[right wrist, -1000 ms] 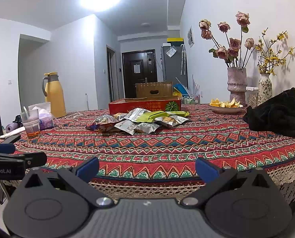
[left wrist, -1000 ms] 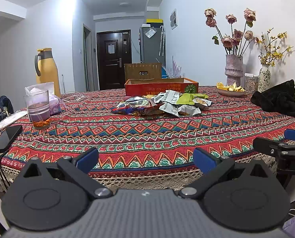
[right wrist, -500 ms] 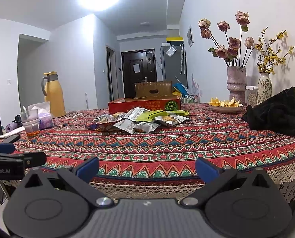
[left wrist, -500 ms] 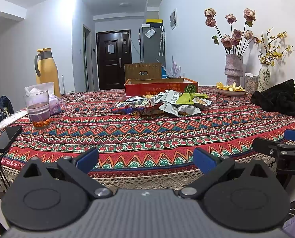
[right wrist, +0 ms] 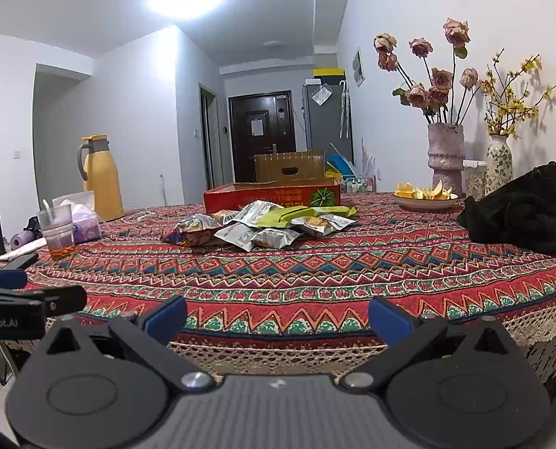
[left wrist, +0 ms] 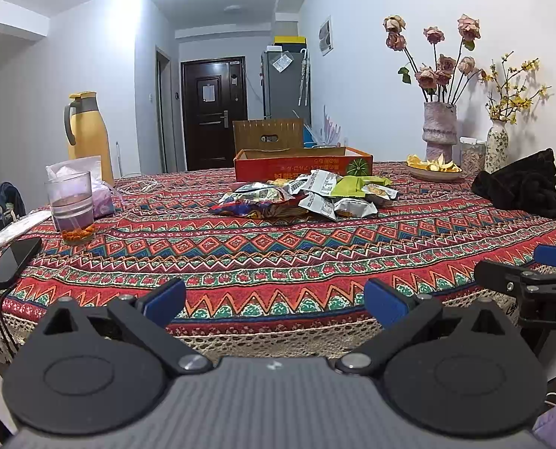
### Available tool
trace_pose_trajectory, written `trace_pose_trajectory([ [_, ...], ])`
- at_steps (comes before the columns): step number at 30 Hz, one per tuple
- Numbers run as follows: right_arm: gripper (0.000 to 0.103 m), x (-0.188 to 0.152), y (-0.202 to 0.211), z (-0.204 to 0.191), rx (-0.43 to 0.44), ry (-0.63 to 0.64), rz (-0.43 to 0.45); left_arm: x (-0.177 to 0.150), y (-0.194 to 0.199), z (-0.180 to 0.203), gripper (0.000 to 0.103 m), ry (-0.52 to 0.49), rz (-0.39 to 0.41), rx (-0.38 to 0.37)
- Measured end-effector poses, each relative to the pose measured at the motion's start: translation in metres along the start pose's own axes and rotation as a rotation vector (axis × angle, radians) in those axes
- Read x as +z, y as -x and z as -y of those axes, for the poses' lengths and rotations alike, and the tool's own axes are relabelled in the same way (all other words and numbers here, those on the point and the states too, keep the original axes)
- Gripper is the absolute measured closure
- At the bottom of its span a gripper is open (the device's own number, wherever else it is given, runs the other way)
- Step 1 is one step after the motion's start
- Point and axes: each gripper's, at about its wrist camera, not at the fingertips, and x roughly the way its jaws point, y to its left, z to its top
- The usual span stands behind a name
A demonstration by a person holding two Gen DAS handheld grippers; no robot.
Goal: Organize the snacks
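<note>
A loose pile of snack packets (left wrist: 307, 198) (right wrist: 259, 226), silver, green and multicoloured, lies in the middle of the table. Just behind the pile stands a shallow red cardboard box (left wrist: 302, 164) (right wrist: 272, 196) with an open top. My left gripper (left wrist: 274, 305) hangs open at the table's near edge, far short of the pile, nothing between its blue pads. My right gripper (right wrist: 278, 316) is also open and empty at the near edge. Each gripper shows at the side of the other's view.
On the patterned tablecloth (left wrist: 278, 247): a glass cup (left wrist: 70, 205), a phone (left wrist: 12, 262) and a yellow jug (left wrist: 87, 134) at left; a black bag (left wrist: 517, 189), fruit plate (left wrist: 433, 168) and two flower vases (left wrist: 440, 133) at right. A wooden chair back (left wrist: 268, 134) rises behind the box.
</note>
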Motion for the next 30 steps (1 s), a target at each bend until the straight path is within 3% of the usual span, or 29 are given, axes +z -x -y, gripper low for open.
trace_pose_trajectory([
  [22,0.0,0.002,0.0,-0.001,0.001,0.011,0.011,0.001,0.001,0.003,0.0,-0.006,0.001,0.001],
  [30,0.0,0.004,-0.011,0.005,0.011,-0.018,-0.002,0.004,-0.016,0.002,0.0,-0.015,-0.038,-0.016],
])
